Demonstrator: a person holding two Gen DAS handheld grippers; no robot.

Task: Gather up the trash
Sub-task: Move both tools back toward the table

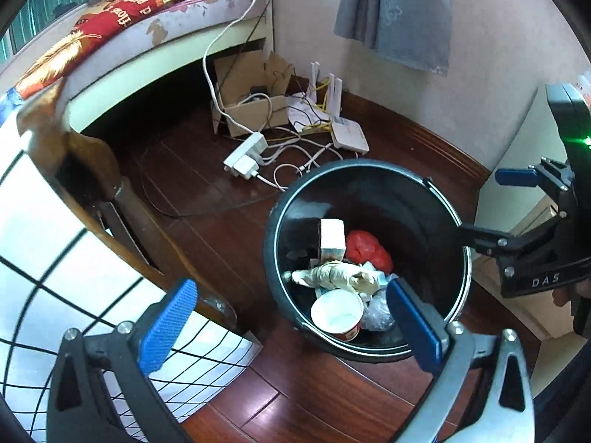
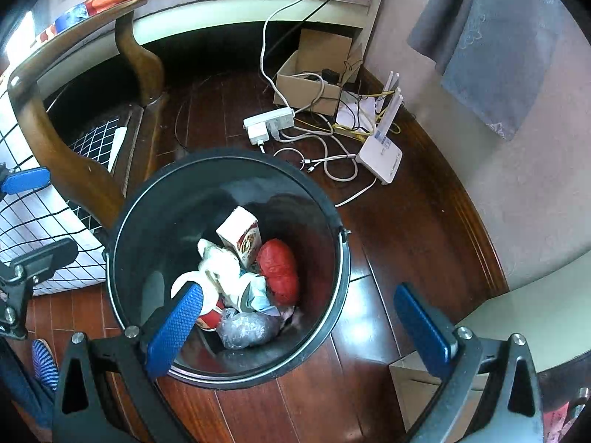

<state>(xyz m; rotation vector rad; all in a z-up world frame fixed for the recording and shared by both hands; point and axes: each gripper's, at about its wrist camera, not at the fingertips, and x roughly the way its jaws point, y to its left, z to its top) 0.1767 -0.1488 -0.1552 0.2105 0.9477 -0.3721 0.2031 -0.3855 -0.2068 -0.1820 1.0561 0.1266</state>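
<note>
Trash lies in the black bin on the wood floor: a carton, a red bag, crumpled paper and a cup are seen from the left wrist. The left gripper is spread wide, nothing between its fingers; its right finger hides part of the bin's contents. From the right wrist, the right gripper is likewise spread and empty, its left finger covering most of the cup. A clear bag is hard to make out.
</note>
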